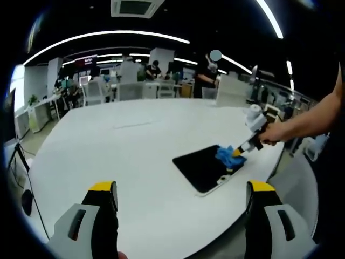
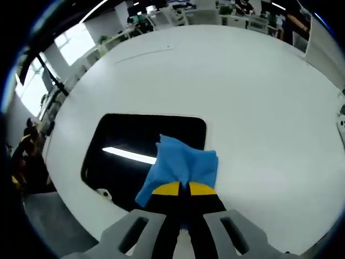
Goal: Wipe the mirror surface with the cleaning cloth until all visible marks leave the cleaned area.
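A dark rectangular mirror (image 1: 202, 167) (image 2: 135, 140) lies flat on the white round table (image 1: 129, 145) (image 2: 242, 86), near its right edge. My right gripper (image 2: 184, 188) (image 1: 237, 155) is shut on a blue cleaning cloth (image 2: 180, 164) (image 1: 225, 155), which rests on the mirror's right part. In the left gripper view a hand holds that gripper from the right. My left gripper (image 1: 180, 189) hovers open over the table's near side, nothing between its yellow-tipped fingers (image 1: 102, 187). A ceiling light's bright streak (image 2: 129, 155) reflects in the mirror.
Behind the table is an open office with desks, chairs (image 1: 94, 91) and people (image 1: 207, 75). A stand with cables (image 1: 21, 162) is at the table's left. The floor (image 2: 48, 221) shows past the table's edge by the mirror.
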Demonstrator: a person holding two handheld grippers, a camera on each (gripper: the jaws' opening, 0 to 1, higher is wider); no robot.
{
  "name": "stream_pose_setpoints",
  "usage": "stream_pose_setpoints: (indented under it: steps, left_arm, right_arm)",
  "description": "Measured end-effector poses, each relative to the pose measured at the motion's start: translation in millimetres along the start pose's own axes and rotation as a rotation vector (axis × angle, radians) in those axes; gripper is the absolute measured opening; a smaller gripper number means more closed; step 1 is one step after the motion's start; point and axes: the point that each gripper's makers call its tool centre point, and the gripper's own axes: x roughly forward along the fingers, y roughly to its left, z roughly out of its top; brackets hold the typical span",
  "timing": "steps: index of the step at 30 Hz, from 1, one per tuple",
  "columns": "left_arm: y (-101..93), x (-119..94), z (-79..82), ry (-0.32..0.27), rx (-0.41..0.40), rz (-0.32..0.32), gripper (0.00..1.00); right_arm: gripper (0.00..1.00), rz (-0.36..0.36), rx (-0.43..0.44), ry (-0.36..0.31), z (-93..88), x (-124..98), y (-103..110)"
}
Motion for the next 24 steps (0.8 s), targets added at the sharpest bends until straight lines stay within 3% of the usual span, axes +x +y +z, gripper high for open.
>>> stream_pose_setpoints:
  steps: [24]
  left_arm:
    - [4.9,-11.2,0.6,-0.036,-0.018,0.005,0.99]
  right_arm:
    - [0.00,0.007,0.055,0.029,-30.1,-15.0,6.4]
